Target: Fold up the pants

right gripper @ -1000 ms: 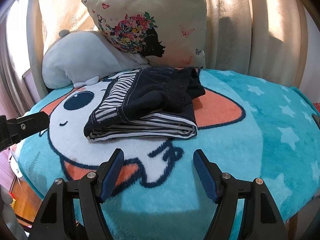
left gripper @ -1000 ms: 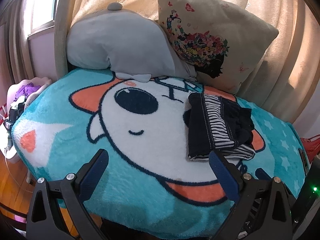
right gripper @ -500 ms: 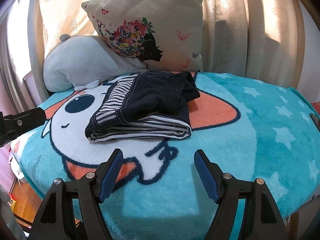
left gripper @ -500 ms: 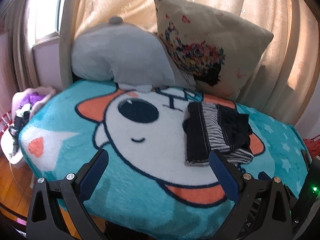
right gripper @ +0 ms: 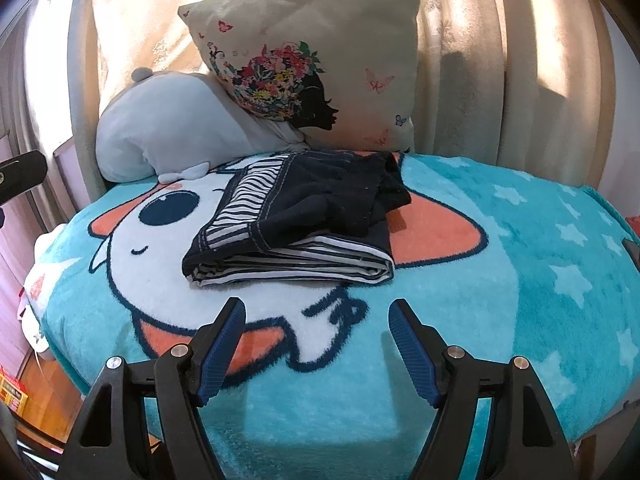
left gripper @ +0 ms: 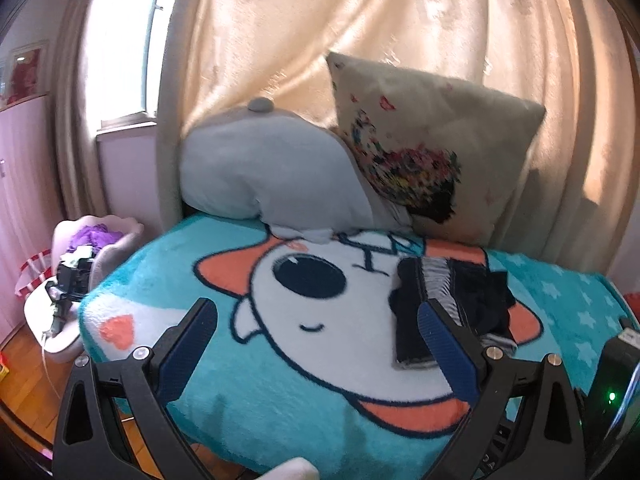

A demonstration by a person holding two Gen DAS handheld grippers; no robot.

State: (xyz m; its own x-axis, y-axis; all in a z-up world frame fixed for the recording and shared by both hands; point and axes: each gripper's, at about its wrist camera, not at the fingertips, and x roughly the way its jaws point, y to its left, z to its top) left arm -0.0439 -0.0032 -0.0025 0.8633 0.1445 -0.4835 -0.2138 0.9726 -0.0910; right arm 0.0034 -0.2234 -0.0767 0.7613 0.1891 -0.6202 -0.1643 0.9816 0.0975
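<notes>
Pants (right gripper: pixel 292 220), dark with striped lining, lie folded in a compact stack on the teal cartoon blanket (right gripper: pixel 500 280), over the white face of the printed figure and partly on its orange ear. Right gripper (right gripper: pixel 316 320) hangs just short of the stack's near edge, jaws spread wide, holding nothing. Left gripper (left gripper: pixel 316 320) sits above the blanket's front, jaws likewise released and empty; its right finger overlaps the pants (left gripper: pixel 448 304) in that view. Behind the stack a grey plush pillow (right gripper: pixel 168 128) and a floral cushion (right gripper: pixel 320 60) lean against the beige curtain (right gripper: pixel 500 40). Contact between either gripper and the pants is not visible.
</notes>
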